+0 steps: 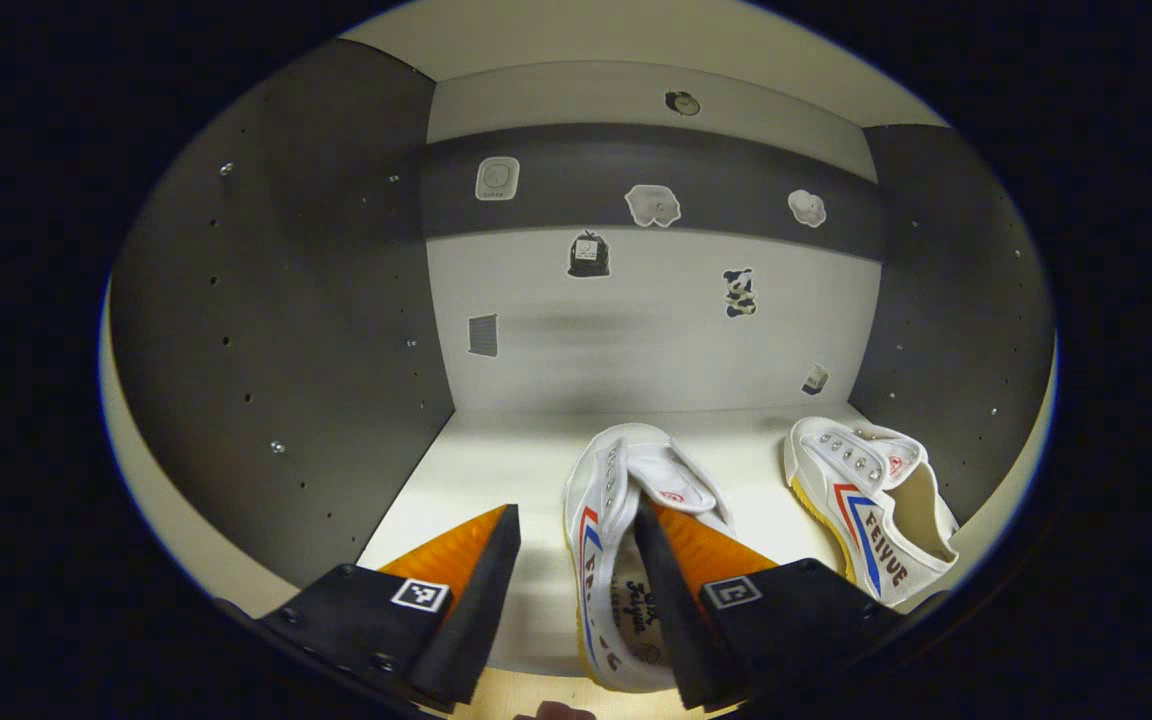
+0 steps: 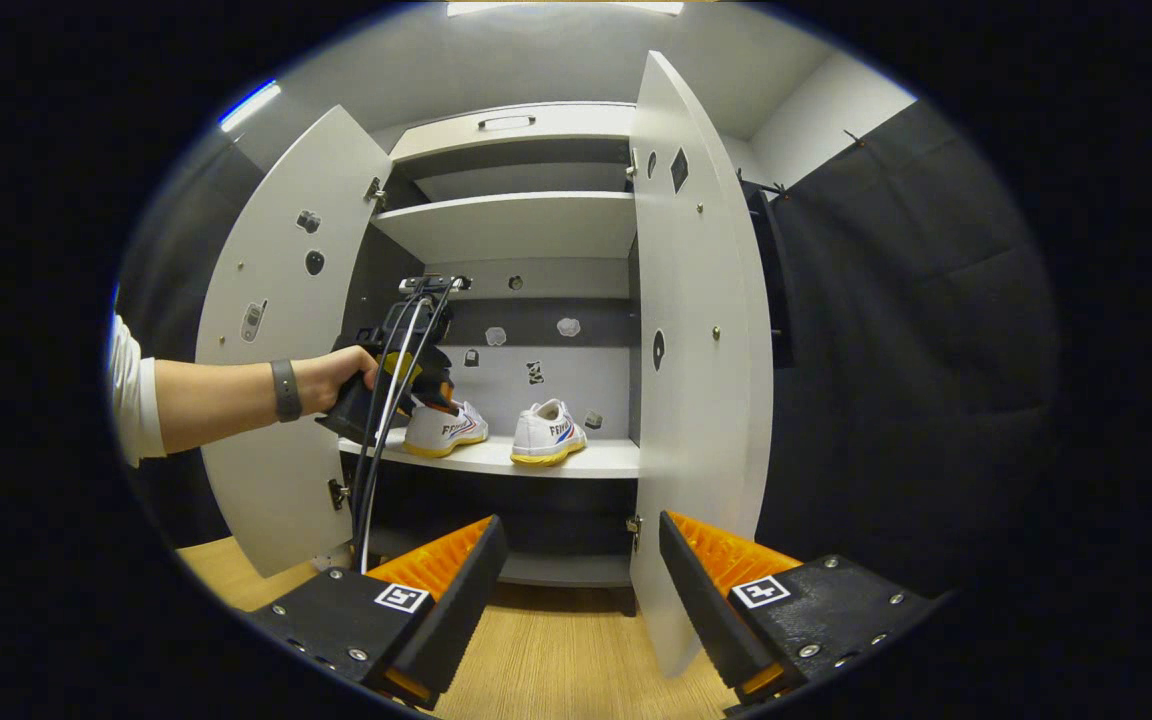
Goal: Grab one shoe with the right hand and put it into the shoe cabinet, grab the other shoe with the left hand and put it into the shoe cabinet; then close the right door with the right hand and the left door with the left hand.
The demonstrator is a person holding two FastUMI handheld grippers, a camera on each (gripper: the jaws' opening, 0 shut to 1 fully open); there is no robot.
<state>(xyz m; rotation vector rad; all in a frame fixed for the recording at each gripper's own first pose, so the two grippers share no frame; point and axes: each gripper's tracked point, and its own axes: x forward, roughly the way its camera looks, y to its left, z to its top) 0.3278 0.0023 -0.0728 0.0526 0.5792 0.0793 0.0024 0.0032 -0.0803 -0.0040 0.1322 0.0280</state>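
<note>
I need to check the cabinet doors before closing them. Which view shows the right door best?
The right gripper view: the right door stands open there, seen nearly full height with its hinges. The left gripper view looks into the cabinet at the shoes and its inner walls instead.

2 white shoes on the cabinet shelf: one on the left [image 2: 445,427], one on the right [image 2: 547,433]. 2 cabinet doors, both open: left door [image 2: 281,330], right door [image 2: 696,340]. 2 grippers: left gripper [image 1: 576,560], right gripper [image 2: 576,580]. 1 hand [image 2: 336,380] with 1 wristband [image 2: 285,390]. Back wall stickers: 7 countable in the left gripper view.
</note>
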